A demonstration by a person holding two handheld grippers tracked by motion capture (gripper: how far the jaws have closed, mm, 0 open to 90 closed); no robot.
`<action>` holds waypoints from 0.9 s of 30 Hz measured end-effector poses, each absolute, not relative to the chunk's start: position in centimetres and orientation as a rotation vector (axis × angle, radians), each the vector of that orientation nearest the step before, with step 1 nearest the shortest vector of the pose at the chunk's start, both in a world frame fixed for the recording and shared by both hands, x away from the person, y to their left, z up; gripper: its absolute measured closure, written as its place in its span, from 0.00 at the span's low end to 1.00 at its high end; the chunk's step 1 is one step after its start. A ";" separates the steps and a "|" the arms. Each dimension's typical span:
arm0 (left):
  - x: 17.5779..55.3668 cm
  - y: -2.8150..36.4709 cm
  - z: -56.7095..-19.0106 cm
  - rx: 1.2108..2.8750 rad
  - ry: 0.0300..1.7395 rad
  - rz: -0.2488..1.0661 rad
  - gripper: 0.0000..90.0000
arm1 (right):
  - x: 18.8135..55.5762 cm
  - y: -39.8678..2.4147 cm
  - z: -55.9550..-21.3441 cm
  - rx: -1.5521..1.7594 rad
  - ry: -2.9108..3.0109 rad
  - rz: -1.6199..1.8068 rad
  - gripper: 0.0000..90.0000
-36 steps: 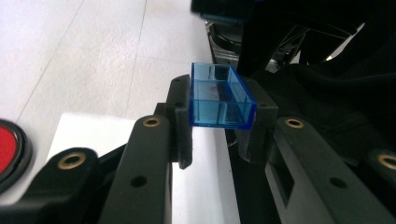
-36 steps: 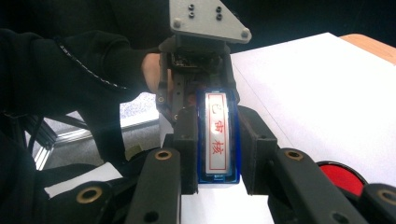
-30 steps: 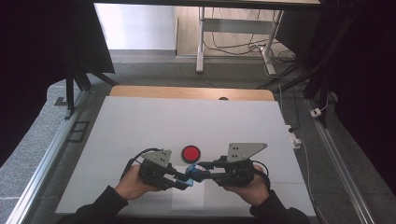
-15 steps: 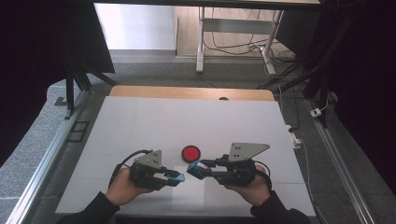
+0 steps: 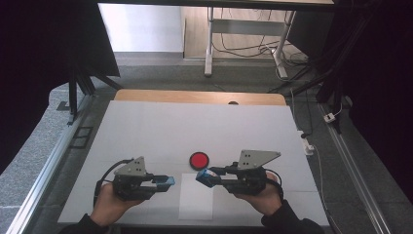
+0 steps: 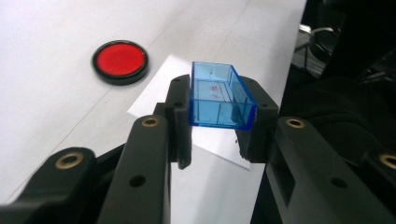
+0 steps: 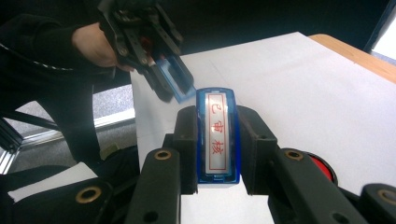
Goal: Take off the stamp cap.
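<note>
Left claw level, clamping blue cap; right claw level, clamping stamp, tips facing.

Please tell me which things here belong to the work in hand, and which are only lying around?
In the job:
- stamp, held by the right gripper
- blue cap, held by the left gripper
- paper sheet below the grippers
- red ink pad

Just lying about:
- cables on the floor
- white plug
</note>
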State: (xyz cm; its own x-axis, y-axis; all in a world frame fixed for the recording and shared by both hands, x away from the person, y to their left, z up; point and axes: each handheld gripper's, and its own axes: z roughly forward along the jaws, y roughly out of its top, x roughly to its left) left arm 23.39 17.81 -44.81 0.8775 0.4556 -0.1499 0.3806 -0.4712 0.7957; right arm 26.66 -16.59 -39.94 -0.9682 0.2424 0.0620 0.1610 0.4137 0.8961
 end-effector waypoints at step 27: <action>18.7 25.0 -46.4 1.995 0.912 0.181 0.76 | 27.0 -16.7 -40.3 0.426 2.573 1.574 0.79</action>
State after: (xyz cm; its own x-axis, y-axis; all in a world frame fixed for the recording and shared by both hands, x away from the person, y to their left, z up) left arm 18.72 24.98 -46.38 0.7163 0.6635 -0.2163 0.5307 -0.3167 0.7861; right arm 27.00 -16.74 -40.32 -0.9564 0.2848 0.0645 0.1870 0.4280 0.8842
